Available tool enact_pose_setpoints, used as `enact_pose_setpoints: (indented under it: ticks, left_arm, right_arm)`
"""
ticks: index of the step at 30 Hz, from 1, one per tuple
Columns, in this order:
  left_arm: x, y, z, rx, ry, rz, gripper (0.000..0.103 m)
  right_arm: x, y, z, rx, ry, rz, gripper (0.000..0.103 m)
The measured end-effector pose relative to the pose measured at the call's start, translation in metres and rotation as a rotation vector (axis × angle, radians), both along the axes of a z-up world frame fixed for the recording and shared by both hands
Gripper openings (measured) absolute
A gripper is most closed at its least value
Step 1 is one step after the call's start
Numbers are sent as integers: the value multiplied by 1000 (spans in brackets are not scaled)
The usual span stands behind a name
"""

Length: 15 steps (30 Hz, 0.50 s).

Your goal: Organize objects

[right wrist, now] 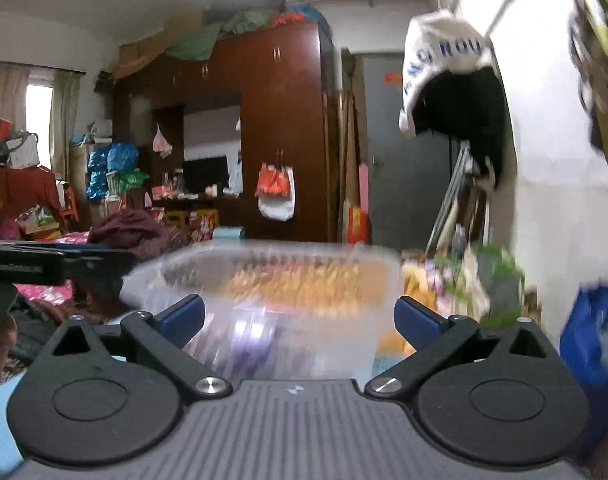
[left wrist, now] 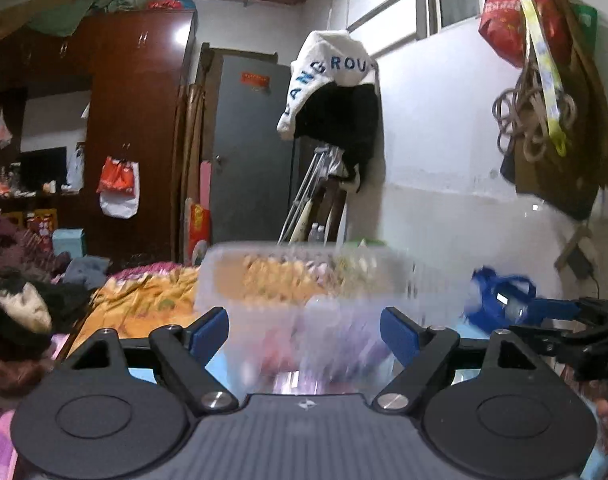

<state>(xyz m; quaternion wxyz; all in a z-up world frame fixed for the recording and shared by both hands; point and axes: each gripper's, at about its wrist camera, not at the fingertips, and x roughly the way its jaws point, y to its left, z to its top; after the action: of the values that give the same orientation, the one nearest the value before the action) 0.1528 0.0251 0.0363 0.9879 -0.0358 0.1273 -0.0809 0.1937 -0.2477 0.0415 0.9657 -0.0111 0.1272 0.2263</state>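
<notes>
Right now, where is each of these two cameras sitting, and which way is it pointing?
Left wrist view: sits on the left gripper, looking forward over a clear plastic box toward a grey door; the right gripper shows at the right edge.
Right wrist view: sits on the right gripper, facing the same box and a brown wardrobe; the left gripper shows at the left.
Shared: box, door, wardrobe, white and black jacket.
</notes>
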Motion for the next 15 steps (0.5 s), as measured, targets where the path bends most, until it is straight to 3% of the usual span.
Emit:
enact_pose_setpoints:
  ticks: [5, 8, 14, 15]
  left_arm:
    - [5, 9, -26, -37, 52, -1, 86]
    - [19, 13, -36, -38, 98, 18, 86]
    - [37, 12, -48, -31, 165, 29, 86]
    - [38, 11, -48, -25, 173, 27, 86]
  right_arm:
    - [-5, -2, -22, -6, 62, 35, 102]
    - [7, 9, -23, -69, 82, 38, 90]
    - [28, 24, -32, -100, 154, 72, 88]
    - [27, 23, -35, -87, 165, 82, 83]
